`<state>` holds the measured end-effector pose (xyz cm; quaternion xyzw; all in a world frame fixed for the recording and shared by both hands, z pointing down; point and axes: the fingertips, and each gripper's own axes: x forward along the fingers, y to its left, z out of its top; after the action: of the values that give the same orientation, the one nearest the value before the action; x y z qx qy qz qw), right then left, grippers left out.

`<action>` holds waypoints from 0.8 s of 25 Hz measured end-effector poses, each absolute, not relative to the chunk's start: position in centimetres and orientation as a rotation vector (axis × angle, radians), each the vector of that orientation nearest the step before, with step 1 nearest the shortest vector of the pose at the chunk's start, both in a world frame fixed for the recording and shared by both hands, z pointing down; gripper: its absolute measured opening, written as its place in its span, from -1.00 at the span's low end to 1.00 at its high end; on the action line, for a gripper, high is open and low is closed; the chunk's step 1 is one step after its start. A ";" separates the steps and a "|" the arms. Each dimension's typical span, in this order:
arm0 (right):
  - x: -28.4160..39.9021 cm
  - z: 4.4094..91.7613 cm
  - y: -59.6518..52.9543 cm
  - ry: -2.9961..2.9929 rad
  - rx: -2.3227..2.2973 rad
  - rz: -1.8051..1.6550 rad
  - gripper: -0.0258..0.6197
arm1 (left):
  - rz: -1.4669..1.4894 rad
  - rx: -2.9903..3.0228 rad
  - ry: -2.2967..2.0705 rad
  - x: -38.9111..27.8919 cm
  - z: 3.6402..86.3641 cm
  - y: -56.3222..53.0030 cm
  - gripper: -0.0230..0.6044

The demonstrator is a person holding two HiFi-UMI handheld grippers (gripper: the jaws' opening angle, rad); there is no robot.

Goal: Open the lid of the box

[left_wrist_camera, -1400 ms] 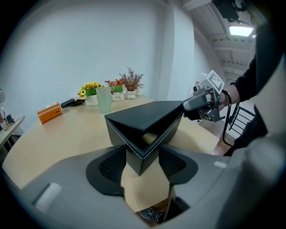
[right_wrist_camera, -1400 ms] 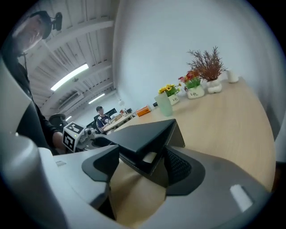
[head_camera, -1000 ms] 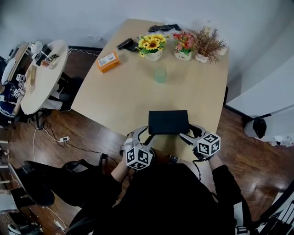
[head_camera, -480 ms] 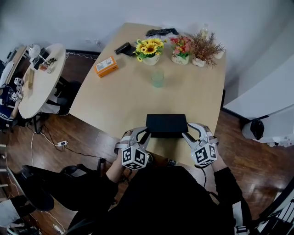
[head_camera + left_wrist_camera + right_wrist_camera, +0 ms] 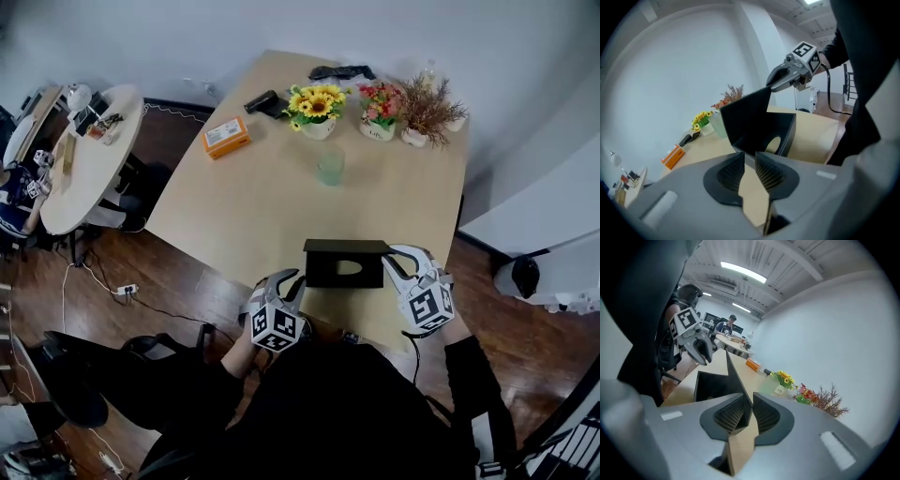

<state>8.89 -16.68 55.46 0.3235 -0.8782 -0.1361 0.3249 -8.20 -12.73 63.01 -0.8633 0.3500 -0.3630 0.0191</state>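
A black box (image 5: 343, 265) sits at the near edge of the tan table (image 5: 253, 206). Its lid (image 5: 743, 119) stands raised, and the inside with an oval cut-out (image 5: 350, 267) shows. My right gripper (image 5: 387, 258) is at the box's right side. Its jaws are closing, and the pads pinch the lid's thin edge (image 5: 733, 376). My left gripper (image 5: 298, 278) is at the box's left front corner. Its jaws are also closing to a narrow gap, with that dark corner (image 5: 740, 151) at the pad tips. In the left gripper view, the right gripper (image 5: 771, 86) holds the lid's upper corner.
Beyond the box stands a pale green glass (image 5: 329, 167). Sunflowers (image 5: 316, 105), pink flowers (image 5: 378, 105) and a dried plant (image 5: 427, 108) line the far edge. An orange box (image 5: 225, 137) and a black item (image 5: 262, 101) lie far left. A round side table (image 5: 84, 169) stands left.
The lid lay flat on the box before; now it is lifted and the inside shows. Both grippers' jaws have narrowed at the box's front corners, and the right one has risen with the lid.
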 end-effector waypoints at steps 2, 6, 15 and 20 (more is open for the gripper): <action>9.1 55.3 -18.0 -2.362 0.858 -0.271 -0.71 | -1.107 -2.800 1.135 -8.0 64.0 -12.4 -0.76; 9.3 54.8 -20.4 -2.456 0.840 -0.099 -0.70 | -0.972 -3.124 1.375 -8.3 65.4 -12.7 -0.78; 9.7 54.7 -24.7 -2.660 0.799 0.371 -0.71 | -0.970 -3.163 1.474 -8.6 65.5 -12.4 -0.77; 10.5 56.1 -28.7 -2.776 0.796 0.855 -0.73 | -0.961 -3.158 1.519 -8.5 65.5 -12.6 -0.77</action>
<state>10.51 -28.66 56.13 0.2637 -0.9198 0.2832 0.0650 -8.54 -12.65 65.47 -0.8429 0.4055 -0.2565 -0.2437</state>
